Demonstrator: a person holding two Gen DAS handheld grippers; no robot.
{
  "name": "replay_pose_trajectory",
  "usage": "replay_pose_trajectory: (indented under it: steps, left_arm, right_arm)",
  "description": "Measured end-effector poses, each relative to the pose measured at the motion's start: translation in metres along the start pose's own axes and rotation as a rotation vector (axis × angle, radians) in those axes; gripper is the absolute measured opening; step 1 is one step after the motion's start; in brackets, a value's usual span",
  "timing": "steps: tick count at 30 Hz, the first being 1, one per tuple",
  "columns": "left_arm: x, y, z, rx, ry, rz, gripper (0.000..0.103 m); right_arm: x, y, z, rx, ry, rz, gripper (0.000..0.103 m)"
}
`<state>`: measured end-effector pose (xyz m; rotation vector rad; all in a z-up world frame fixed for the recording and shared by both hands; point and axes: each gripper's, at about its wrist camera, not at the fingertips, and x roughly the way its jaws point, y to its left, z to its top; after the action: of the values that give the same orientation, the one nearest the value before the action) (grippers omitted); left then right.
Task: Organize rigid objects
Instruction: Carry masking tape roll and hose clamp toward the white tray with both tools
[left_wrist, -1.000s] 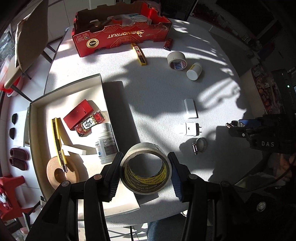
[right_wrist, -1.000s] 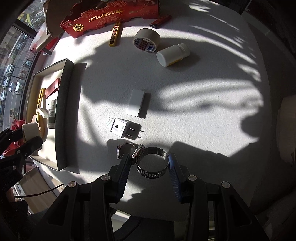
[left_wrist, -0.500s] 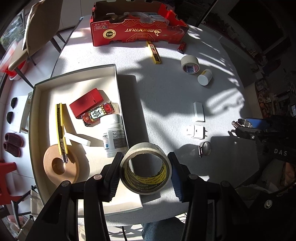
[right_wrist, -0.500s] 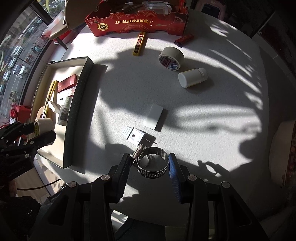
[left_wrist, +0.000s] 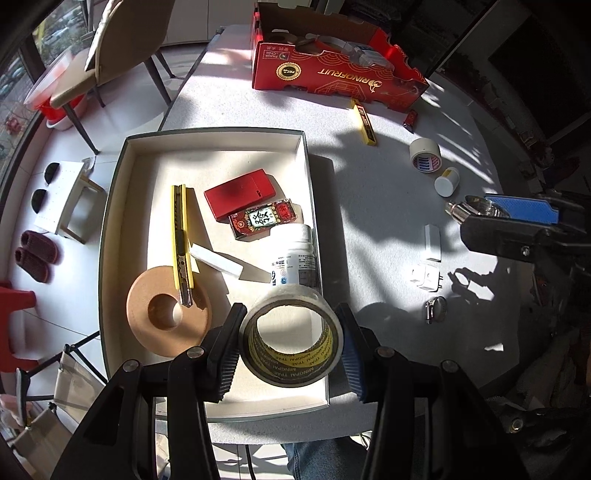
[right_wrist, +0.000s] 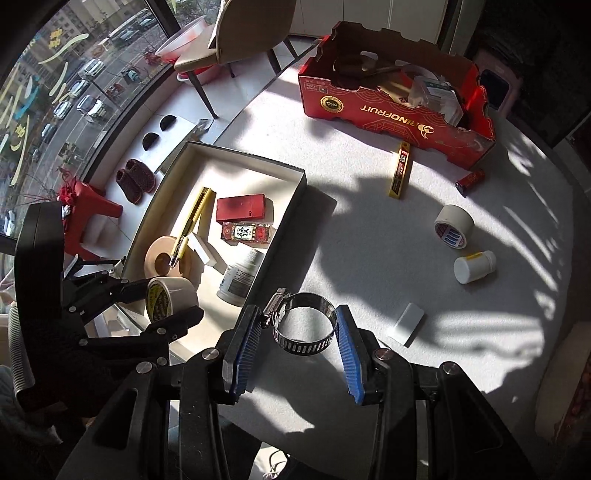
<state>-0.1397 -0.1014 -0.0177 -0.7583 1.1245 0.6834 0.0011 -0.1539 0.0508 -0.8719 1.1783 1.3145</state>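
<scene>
My left gripper (left_wrist: 291, 341) is shut on a roll of clear tape (left_wrist: 291, 336) with a yellow printed core and holds it above the near right corner of the white tray (left_wrist: 110, 221). My right gripper (right_wrist: 299, 332) is shut on a metal hose clamp (right_wrist: 304, 326) and holds it in the air above the table, just right of the tray (right_wrist: 291, 206). The tray holds a tan tape roll (left_wrist: 166, 312), a yellow utility knife (left_wrist: 181, 240), a red box (left_wrist: 240, 199), a patterned box (left_wrist: 264, 219), a white block (left_wrist: 218, 260) and a white bottle (left_wrist: 293, 258).
On the white table lie a second hose clamp (left_wrist: 436, 308), a plug adapter (left_wrist: 426, 277), a white block (right_wrist: 406, 325), a white bottle (right_wrist: 474, 266), a beige tape roll (right_wrist: 454, 225), a yellow blade case (right_wrist: 400, 168) and a red lighter (right_wrist: 469, 181). A red cardboard box (right_wrist: 399, 110) stands at the back.
Both grippers have risen and moved left. The right one lifted the hose clamp off the table toward the tray. The left one carried the tape roll over the tray's corner.
</scene>
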Motion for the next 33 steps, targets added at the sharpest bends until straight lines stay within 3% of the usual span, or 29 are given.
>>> replay_pose_trajectory:
  steps: [8,33]
  left_arm:
    - [-0.004,0.021,-0.009,-0.049,-0.003,0.015,0.052]
    - [0.004,0.024,-0.004,-0.033,0.01,0.013,0.052]
  right_arm:
    - [0.013,0.03,0.006,-0.034,0.022,0.05,0.043]
    - [0.023,0.027,0.011,-0.001,0.051,0.058,0.043]
